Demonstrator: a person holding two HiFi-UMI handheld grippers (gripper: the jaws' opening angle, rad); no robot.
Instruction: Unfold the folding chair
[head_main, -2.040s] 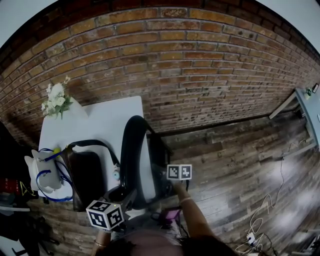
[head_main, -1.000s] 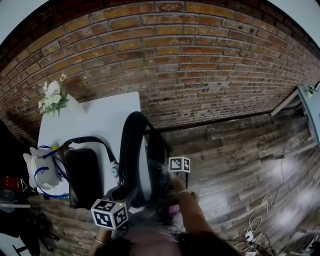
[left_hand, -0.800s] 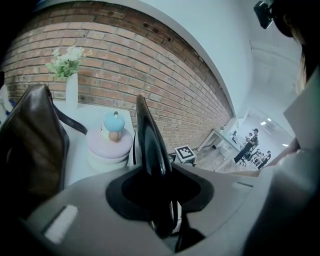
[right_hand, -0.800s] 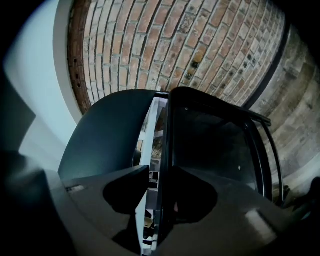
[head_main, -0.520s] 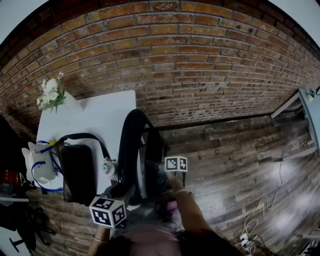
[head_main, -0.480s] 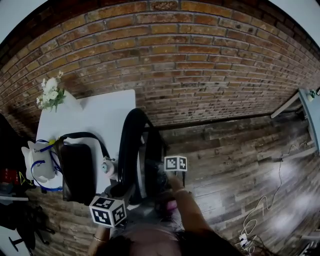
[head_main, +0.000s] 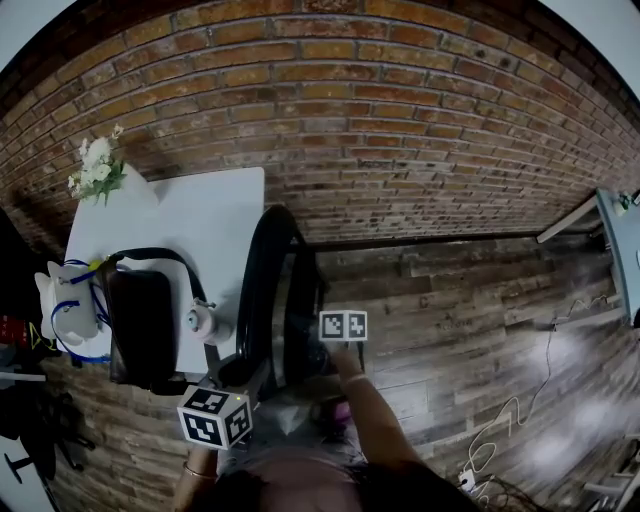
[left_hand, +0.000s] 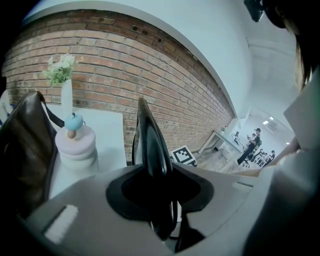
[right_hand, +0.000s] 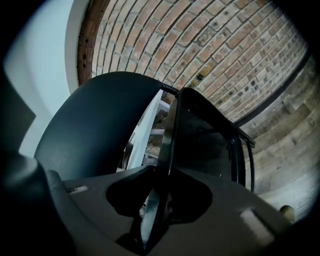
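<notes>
Two sets of fingers are mine, and both are on the black folding chair (head_main: 265, 290). It stands upright and folded on the wood-plank floor (head_main: 480, 320), just beside the white tabletop (head_main: 200, 215) and in front of the red brick wall (head_main: 400, 120). My left gripper (head_main: 245, 378) grasps the edge of the chair's curved black backrest (left_hand: 150, 145), which rises from between its fingers in the left gripper view. My right gripper (head_main: 322, 350) has the thin edge of the dark seat panel (right_hand: 205, 140) between its fingers. They have just been closing and now clench on that edge, with the backrest's broad face to the left in the right gripper view. On the tabletop sit a dark leather handbag (head_main: 135, 320), a pale round lidded jar with a blue knob (head_main: 203, 322) and a white vase of white flowers (head_main: 95, 170).
</notes>
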